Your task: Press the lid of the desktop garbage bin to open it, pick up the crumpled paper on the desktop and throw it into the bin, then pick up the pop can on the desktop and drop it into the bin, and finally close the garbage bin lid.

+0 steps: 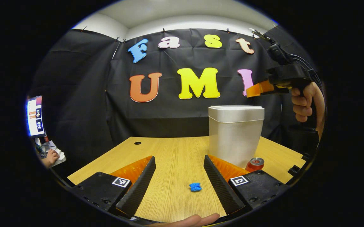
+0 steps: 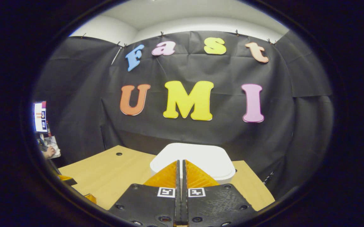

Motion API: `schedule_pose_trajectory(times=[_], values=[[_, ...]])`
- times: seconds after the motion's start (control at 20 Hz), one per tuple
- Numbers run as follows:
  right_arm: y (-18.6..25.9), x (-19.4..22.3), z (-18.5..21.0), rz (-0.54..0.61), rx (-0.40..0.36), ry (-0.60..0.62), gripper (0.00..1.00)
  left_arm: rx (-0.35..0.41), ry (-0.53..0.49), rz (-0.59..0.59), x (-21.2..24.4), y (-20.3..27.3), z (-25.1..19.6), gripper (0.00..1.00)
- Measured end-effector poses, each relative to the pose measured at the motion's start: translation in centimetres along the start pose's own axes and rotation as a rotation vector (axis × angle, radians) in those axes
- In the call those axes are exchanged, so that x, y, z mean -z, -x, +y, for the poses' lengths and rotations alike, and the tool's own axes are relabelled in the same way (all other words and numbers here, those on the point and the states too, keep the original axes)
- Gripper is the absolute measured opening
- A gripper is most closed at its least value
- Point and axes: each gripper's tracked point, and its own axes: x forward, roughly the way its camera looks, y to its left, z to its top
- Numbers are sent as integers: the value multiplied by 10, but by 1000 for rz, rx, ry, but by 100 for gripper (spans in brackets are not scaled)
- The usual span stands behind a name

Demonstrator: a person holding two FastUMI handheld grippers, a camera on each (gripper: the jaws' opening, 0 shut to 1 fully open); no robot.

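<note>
With its fingers pressed together on nothing, the right gripper (image 2: 180, 164) hovers above the bin's lid (image 2: 197, 156) near the desk's (image 1: 175, 151) back edge and should press squarely downward, while the left gripper (image 1: 177, 176) waits wide open and empty.

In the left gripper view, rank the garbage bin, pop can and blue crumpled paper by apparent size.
1. Garbage bin, largest by far.
2. Pop can, partly hidden by the left gripper's finger.
3. Crumpled paper, smallest, though nearest the camera.

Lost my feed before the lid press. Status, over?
Left gripper open, low over desk. Right gripper shut, above bin lid. Lid closed. Blue paper, can on desk. Nothing in the way.
</note>
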Motion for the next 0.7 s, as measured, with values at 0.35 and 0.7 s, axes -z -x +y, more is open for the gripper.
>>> schedule_pose_trajectory(times=[0.35, 0.7], values=[[-33, 11, -17, 40, 45, -73, 0, -23, 22, -2, -2, -3, 13, 99], [-35, 32, -17, 130, 40, -83, 1, -28, 19, 10, 1, -5, 13, 99]])
